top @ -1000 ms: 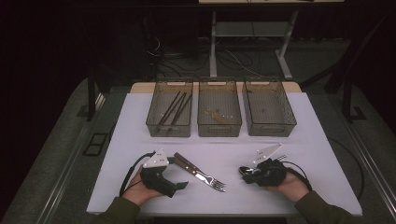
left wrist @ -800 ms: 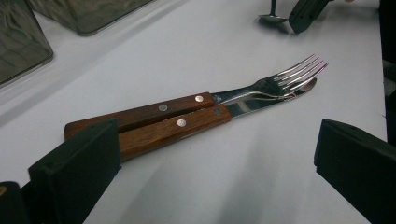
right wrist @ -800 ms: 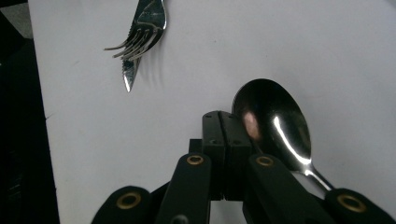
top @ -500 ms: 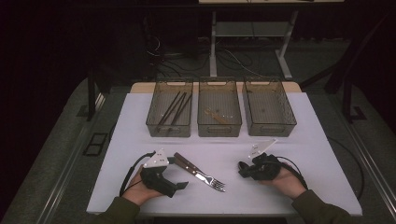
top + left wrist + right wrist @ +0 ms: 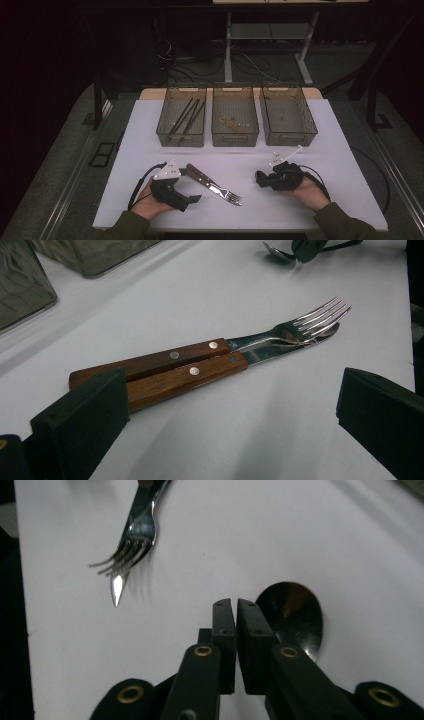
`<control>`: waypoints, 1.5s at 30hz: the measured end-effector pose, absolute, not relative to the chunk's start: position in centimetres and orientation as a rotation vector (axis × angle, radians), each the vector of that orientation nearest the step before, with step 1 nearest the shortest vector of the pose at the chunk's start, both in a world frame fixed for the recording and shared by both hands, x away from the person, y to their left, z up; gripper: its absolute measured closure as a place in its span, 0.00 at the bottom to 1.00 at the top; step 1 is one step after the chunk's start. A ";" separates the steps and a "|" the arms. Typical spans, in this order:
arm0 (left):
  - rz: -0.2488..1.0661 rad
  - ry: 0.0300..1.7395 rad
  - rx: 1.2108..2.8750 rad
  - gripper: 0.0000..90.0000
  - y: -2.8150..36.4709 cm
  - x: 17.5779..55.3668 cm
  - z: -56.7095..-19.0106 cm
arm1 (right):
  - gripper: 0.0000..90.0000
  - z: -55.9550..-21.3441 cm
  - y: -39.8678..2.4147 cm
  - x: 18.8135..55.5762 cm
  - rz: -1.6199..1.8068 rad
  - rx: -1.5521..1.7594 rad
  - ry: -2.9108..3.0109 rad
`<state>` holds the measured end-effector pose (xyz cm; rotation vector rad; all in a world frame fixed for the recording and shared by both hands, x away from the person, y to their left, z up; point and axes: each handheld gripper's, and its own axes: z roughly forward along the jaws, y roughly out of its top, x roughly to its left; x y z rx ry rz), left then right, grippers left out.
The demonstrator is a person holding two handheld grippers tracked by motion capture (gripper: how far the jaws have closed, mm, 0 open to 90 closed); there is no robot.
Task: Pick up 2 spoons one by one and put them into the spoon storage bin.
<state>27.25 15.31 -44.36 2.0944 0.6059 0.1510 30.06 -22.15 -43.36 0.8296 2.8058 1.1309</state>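
Note:
A fork (image 5: 227,192) and a knife (image 5: 197,174) with wooden handles lie side by side at the front middle of the white table (image 5: 325,130). My left gripper (image 5: 191,189) rests just left of them, open wide. In the left gripper view (image 5: 227,410) the handles (image 5: 190,380) end beside one jaw, untouched. My right gripper (image 5: 258,177) lies to their right, pointing at them. Its jaws have just been opening slightly; a thin slit parts them (image 5: 236,602) and nothing is between them. A spoon (image 5: 292,612) lies on the table just beside that gripper's tip.
Three clear bins stand in a row at the back. The left bin (image 5: 165,131) holds dark sticks, the middle bin (image 5: 235,139) holds a small wooden-handled piece, and the right bin (image 5: 290,139) looks bare. The table's front edge runs just under both hands.
The right gripper has shifted a little to the left and away from the front edge. The left gripper, fork and knife have stayed put.

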 end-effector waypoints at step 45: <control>0.149 0.603 2.103 0.00 15.2 27.2 -44.4 | 0.68 -44.6 -22.1 29.9 0.991 0.784 2.696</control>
